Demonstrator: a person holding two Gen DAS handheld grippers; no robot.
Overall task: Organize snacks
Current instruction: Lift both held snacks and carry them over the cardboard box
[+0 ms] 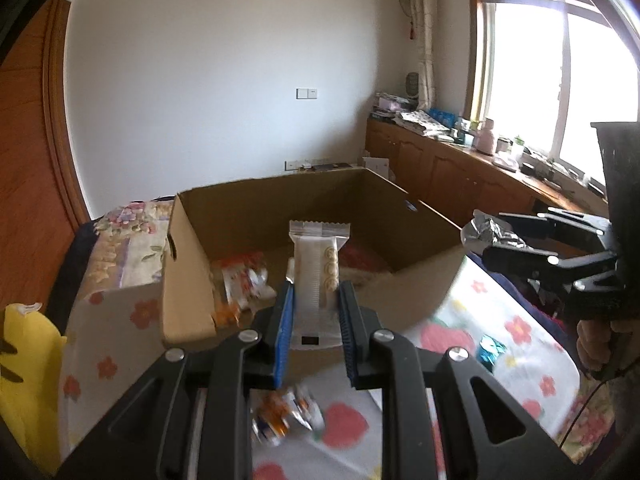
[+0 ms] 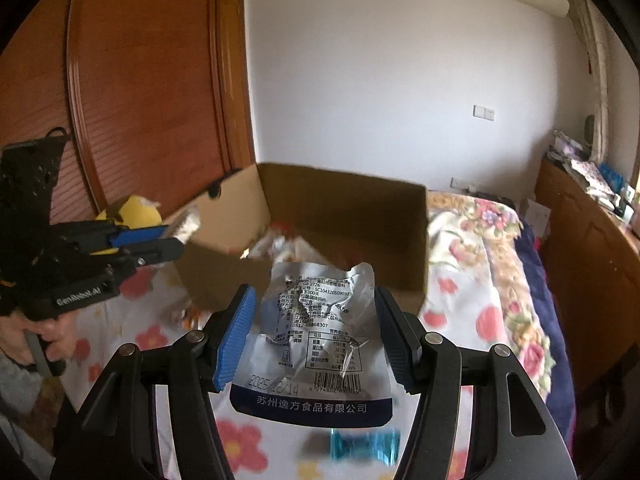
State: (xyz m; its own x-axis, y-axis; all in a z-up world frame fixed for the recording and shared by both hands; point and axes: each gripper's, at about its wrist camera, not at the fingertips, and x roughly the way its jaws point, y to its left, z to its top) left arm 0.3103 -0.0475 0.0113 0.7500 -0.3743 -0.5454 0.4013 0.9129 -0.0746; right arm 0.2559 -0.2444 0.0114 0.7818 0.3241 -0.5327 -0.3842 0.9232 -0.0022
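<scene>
The cardboard box point(image 1: 280, 216) is sitting open on the bed's flowered cover point(image 1: 500, 320), with a few packets already lying in its bottom, and you are holding both loads near its front wall, not yet clearly over the opening. That is the main risk: if you let go from here, either snack could be striking the rim and sliding down onto the cover, where an orange packet point(image 1: 280, 416) and a blue wrapper point(image 1: 490, 350) are already lying loose.

Your right gripper point(image 2: 316, 340) is pinching the silver pouch point(image 2: 316, 332) by its crumpled sides only; the foil is looking slippery and could be folding and slipping out. Your left gripper point(image 1: 316, 320) is clenching the clear cookie pack point(image 1: 318, 280) near its lower end, so the tall upper part could be swinging.

Both jaws are tilting gently downward toward the box, side by side, and could be bumping each other.
</scene>
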